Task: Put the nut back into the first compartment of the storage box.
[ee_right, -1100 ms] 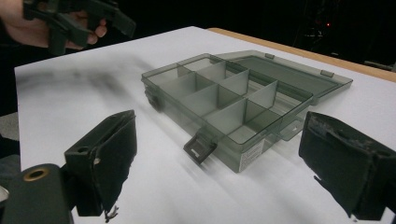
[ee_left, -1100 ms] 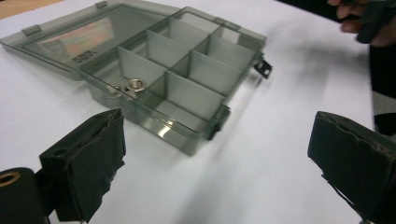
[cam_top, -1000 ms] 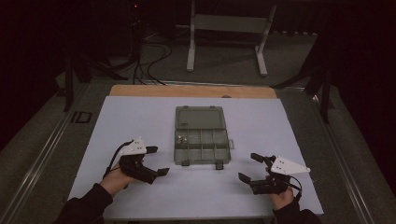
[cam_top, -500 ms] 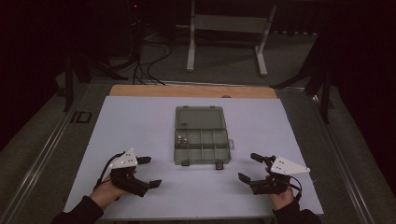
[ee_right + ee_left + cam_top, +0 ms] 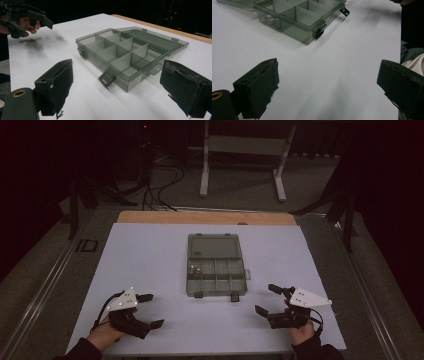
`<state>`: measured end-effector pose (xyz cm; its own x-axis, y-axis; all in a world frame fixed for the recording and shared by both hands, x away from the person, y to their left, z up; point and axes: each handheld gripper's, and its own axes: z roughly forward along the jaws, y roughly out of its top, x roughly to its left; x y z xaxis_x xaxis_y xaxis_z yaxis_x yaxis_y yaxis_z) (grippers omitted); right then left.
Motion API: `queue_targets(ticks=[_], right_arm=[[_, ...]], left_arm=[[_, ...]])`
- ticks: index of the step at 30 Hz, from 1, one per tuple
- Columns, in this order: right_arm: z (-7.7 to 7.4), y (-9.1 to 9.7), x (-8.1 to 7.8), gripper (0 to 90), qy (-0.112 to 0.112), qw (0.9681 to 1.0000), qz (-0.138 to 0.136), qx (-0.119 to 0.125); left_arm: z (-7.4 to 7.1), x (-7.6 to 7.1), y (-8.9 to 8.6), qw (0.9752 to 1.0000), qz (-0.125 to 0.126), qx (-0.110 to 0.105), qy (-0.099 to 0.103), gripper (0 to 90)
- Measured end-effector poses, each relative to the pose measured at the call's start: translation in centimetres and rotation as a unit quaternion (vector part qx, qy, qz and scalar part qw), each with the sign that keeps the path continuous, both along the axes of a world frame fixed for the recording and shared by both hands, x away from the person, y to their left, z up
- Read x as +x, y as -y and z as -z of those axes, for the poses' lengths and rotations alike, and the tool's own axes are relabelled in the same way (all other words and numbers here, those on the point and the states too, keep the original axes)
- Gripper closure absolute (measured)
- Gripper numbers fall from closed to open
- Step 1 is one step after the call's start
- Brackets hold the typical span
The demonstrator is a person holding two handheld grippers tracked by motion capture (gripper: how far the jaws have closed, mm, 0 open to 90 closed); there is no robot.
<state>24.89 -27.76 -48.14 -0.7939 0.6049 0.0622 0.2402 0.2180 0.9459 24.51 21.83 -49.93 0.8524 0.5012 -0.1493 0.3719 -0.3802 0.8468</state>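
left gripper point(image 5: 150, 310): now low at the near-left corner of the white sheet point(image 5: 150, 260), drawn back toward the person and away from the organiser box point(image 5: 216, 265) compared with a second ago, when it sat closer to the box's left side; jaws stand wide apart, nothing between them, the left hand point(image 5: 105, 332) behind it at the sheet's near edge. white sheet: bare stretch lies between this gripper and the box, and more bare room runs along the whole left margin up to the wooden strip point(image 5: 205, 217) at the far edge of the table. organiser box: unchanged in place, centre of the sheet, lying flat with its lid folded open on the far side; smoky translucent grey plastic, split by dividers into two rows of small compartments (a couple of small metal pieces point(image 5: 193, 269) sit in the far-left one), two dark latches hanging off the near rim. right gripper point(image 5: 266, 300): unchanged from earlier, resting near the near-right corner of the sheet, just off the box's near-right corner yet apart from it; jaws spread open and empty, grey plate on top, the right hand point(image 5: 301, 332) at the near edge, bare sheet to its right before the table border.
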Motion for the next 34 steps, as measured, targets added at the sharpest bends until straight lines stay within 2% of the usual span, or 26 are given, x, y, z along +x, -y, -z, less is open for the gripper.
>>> queue_targets(ticks=[3,8,11,15,21,25,34], right_arm=[[0.01,0.01,0.01,11.4,-0.001,1.0,0.0,0.0],[0.01,0.02,0.01,11.4,0.0,1.0,-0.001,0.0],[0.0,0.05,0.0,11.4,0.0,1.0,-0.001,0.0],[0.0,0.01,0.01,11.4,0.001,1.0,-0.003,-0.001],[0.01,0.06,0.02,11.4,-0.001,1.0,-0.002,-0.001],[0.01,0.04,0.01,11.4,-0.001,1.0,-0.002,-0.001],[-0.01,0.04,0.01,11.4,0.0,1.0,-0.002,-0.003]], left_arm=[[0.23,-0.06,-0.22,1.0,-0.003,0.003,0.001,5.3],[0.34,-0.09,-0.54,0.9999,-0.008,-0.009,0.008,5.3],[0.45,-0.14,-0.59,0.9998,-0.014,-0.004,0.014,5.3],[0.44,-0.09,-0.78,0.9995,-0.024,-0.013,0.017,5.3],[0.53,-0.24,-0.36,0.9996,-0.014,0.0,0.024,5.3],[0.67,-0.17,-0.28,0.9996,-0.019,0.009,0.019,5.4],[0.71,-0.09,-0.42,0.9994,-0.029,0.006,0.018,5.4]])
